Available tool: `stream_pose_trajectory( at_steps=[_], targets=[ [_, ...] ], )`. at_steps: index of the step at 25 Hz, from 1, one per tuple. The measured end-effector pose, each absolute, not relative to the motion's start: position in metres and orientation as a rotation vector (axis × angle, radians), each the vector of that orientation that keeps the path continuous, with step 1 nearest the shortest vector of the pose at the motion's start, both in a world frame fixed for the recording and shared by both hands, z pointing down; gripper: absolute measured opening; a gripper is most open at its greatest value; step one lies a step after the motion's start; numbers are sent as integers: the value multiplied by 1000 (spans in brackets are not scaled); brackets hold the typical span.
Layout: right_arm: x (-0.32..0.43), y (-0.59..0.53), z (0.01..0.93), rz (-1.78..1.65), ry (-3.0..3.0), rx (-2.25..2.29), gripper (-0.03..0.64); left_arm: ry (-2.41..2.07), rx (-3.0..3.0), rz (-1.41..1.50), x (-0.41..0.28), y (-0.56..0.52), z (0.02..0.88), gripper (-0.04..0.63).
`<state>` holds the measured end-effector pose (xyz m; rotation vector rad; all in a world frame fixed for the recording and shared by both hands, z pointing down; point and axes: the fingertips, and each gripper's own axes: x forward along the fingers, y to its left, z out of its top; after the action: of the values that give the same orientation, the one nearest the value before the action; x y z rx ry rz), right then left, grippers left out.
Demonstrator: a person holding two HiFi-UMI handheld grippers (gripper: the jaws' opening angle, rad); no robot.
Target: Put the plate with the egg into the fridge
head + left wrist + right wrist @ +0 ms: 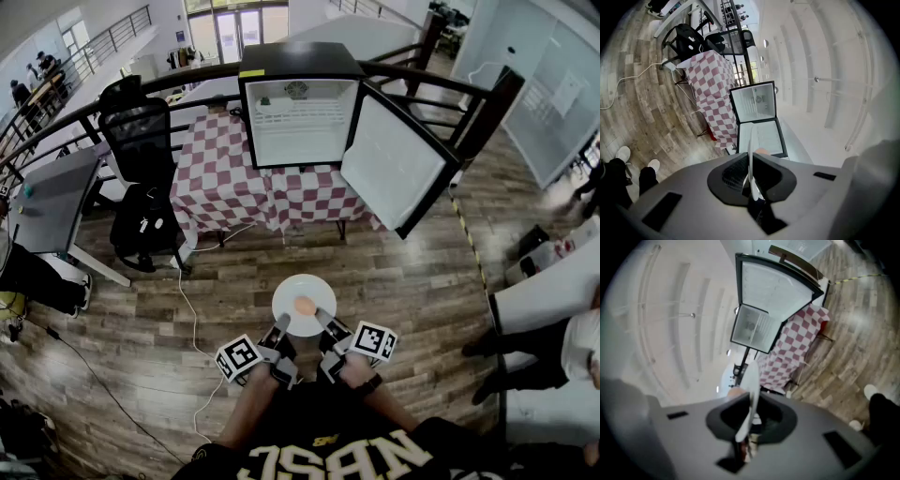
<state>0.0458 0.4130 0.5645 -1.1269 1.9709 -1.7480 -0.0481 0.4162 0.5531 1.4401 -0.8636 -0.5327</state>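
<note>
Two grippers share one load. The left gripper (278,329) and the right gripper (328,327) each have their jaws clamped on the near rim of the round white plate (290,292), one at each side. Both gripper views show the thin rim edge-on, pinched between the pads. A single orange-brown egg (305,306) sits loose near the middle of the plate.

The plate is held roughly level in front of the person, over the wood-plank floor (412,272) and well apart from the small black fridge (298,58). The fridge stands on a worktop draped in a red-and-white checked cloth (220,183). Its door (392,157) is swung wide to the right, and the white interior with a wire shelf (298,119) is open to view.

The step in hand looks like the carry: the plate is gripped and the fridge is open, but the gap between them is not yet closed. The next move probably calls for walking forward with both grippers in step and the plate flat, so the egg does not roll. The plate must then pass left of the open door and onto the shelf before either grip lets go.
</note>
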Motion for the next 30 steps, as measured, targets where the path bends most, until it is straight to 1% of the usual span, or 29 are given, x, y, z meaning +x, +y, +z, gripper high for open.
stream_pose_trajectory(
  at_steps=[6,12,21,30],
  targets=[
    [21,443,579,-1765,1978,-1165,43,-864,1442,-521,-74,443,566,37],
    [35,460,592,-1816,1950,-1208,43,-822,1404,-489,-60,459,582,37],
    [64,399,578,-1804,1950,-1125,43,-851,1456,-505,-30,398,566,37],
    [128,319,576,-1767,1914,-1059,43,-880,1472,-487,36,326,561,37]
  ],
)
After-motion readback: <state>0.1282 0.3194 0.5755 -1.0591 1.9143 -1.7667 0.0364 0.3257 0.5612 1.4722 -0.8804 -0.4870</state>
